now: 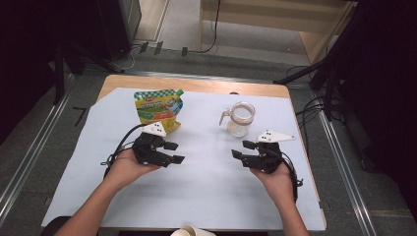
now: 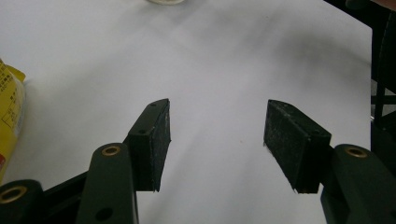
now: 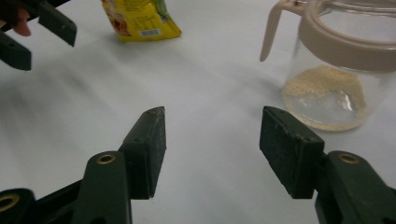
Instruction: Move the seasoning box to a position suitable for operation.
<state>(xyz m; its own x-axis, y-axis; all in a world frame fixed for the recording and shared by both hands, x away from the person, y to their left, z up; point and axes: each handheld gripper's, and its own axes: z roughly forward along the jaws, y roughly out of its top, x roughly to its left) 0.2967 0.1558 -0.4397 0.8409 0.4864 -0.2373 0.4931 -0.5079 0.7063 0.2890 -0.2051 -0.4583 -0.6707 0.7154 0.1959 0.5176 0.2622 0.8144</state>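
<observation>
On white-covered surface (image 1: 211, 187): yellow-green spouted refill pouch (image 1: 157, 109), far left, just beyond left claw (image 1: 173, 152); glass jar with beige handled lid (image 1: 239, 118), holding a thin layer of granules, just beyond right claw (image 1: 242, 149). Both claws spread wide, empty, touching neither item. Work judged unstarted: pouch ungrasped, jar lid on.

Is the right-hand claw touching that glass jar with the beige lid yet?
Apart. In the right gripper view the right gripper stands open, with bare white table cover between its jaws and the jar.
</observation>
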